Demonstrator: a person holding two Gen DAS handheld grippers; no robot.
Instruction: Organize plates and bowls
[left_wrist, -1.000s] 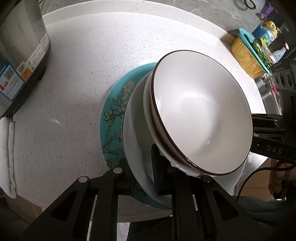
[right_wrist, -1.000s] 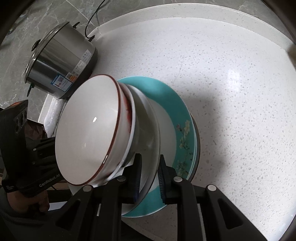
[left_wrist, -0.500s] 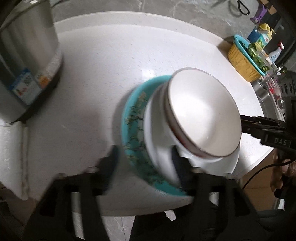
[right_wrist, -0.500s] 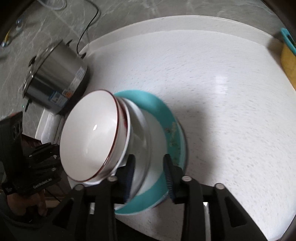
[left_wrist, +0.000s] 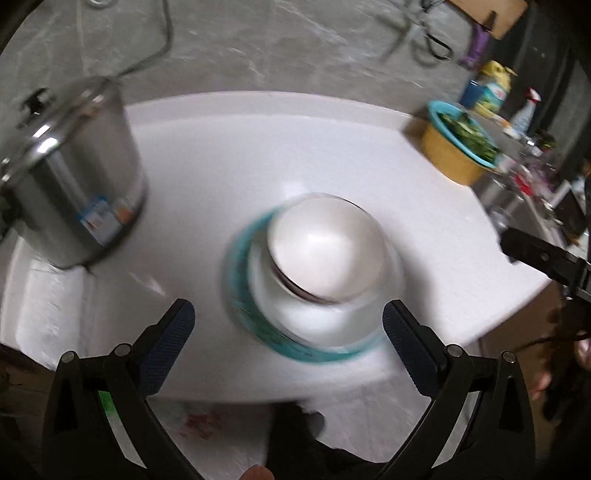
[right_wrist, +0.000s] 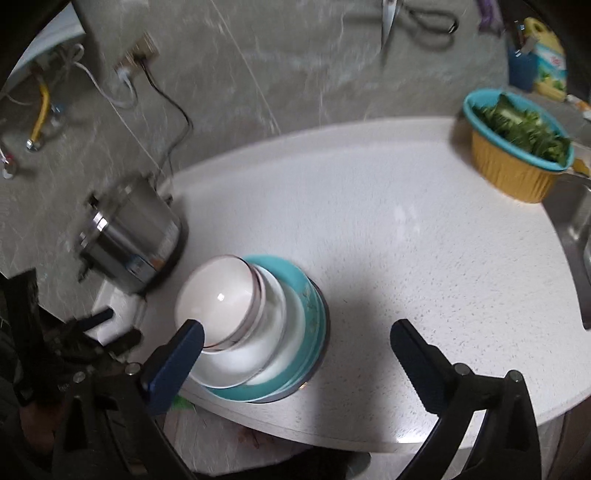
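Both tools hang above the counter with nothing in them: the left gripper (left_wrist: 288, 321) has just been opening and its blue-padded fingers (left_wrist: 173, 332) now stand wide apart, and the right gripper (right_wrist: 295, 339) likewise has just been opening, empty. The stack sits near the front edge of the white speckled stone countertop (right_wrist: 406, 240): a teal flowered plate (right_wrist: 314, 306) at the bottom, a white plate on it, then white bowls with dark-red rims (right_wrist: 218, 295) nested on top. To my eye the worry is that edge; a stray finger swinging back through could nudge the pile toward it, or knock the top bowl, which seems to sit off-centre. Being round, the pile has no long axis across the counter; its axis runs upright, bowls opening upward. The steel rice cooker (right_wrist: 129, 243) stands just beside it.
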